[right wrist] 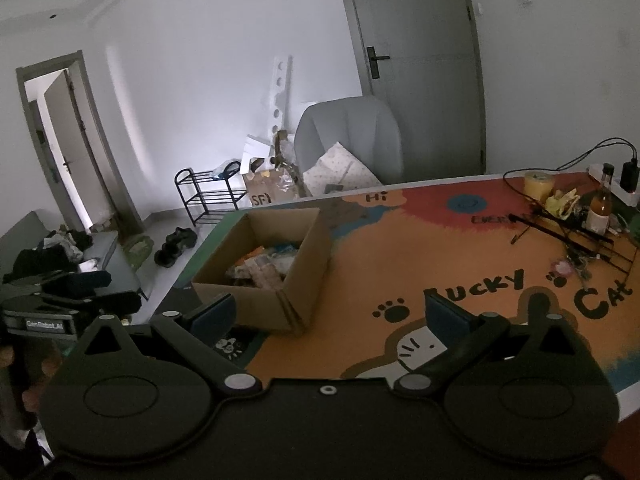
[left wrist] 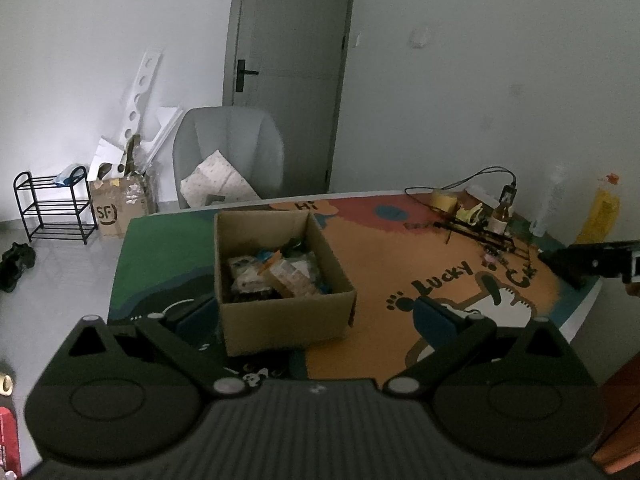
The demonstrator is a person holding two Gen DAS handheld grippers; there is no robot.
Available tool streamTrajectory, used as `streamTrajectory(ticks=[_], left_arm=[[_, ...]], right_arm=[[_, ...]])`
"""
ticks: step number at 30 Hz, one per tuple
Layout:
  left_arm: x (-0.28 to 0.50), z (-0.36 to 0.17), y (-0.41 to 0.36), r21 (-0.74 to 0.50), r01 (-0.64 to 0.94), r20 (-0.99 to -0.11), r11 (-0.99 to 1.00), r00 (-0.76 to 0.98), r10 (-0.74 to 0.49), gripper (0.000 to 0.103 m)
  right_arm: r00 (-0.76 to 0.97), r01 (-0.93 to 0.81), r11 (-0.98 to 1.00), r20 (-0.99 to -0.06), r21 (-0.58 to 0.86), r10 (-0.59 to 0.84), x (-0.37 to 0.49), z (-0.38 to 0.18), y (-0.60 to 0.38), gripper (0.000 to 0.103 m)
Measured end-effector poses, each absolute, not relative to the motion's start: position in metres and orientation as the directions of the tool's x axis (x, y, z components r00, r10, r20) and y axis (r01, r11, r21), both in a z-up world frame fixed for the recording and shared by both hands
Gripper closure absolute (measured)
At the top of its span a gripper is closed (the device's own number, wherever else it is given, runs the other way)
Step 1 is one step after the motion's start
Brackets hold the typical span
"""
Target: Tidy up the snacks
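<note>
An open cardboard box [left wrist: 288,320] stands on the left part of the table's colourful cat mat [left wrist: 400,248]. It holds several snack packets [left wrist: 280,272]. The box also shows in the right wrist view [right wrist: 248,304], with the snack packets [right wrist: 264,268] inside. My left gripper [left wrist: 312,316] is open and empty, its fingers on either side of the box's near wall. My right gripper [right wrist: 328,316] is open and empty, just right of the box's near corner. The right gripper shows at the right edge of the left wrist view [left wrist: 592,264].
At the table's far right stand a tape roll [right wrist: 538,186], a bottle [right wrist: 600,204], a black wire rack [right wrist: 580,236], a charger with cable [right wrist: 628,174]. A grey chair [left wrist: 228,152] stands behind the table. A black shoe rack [left wrist: 52,208] and an SF box [left wrist: 120,208] stand by the wall.
</note>
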State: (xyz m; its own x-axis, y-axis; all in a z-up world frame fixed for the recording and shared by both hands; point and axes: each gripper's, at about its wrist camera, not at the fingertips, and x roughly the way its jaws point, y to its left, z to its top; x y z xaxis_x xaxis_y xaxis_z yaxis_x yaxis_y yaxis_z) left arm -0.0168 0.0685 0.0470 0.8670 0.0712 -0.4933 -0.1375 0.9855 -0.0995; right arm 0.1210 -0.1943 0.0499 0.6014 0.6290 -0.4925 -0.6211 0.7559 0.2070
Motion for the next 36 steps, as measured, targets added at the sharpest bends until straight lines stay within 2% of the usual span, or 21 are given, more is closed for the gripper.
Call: streamTrajectory(ticks=[36], left_arm=[[-0.019, 0.057, 0.063, -0.101, -0.127, -0.487, 0.987, 0.871, 0.062, 0.0]], right_arm=[[0.591, -0.643, 0.741, -0.492, 0.191, 0.639, 0.117, 0.052, -0.19, 0.0]])
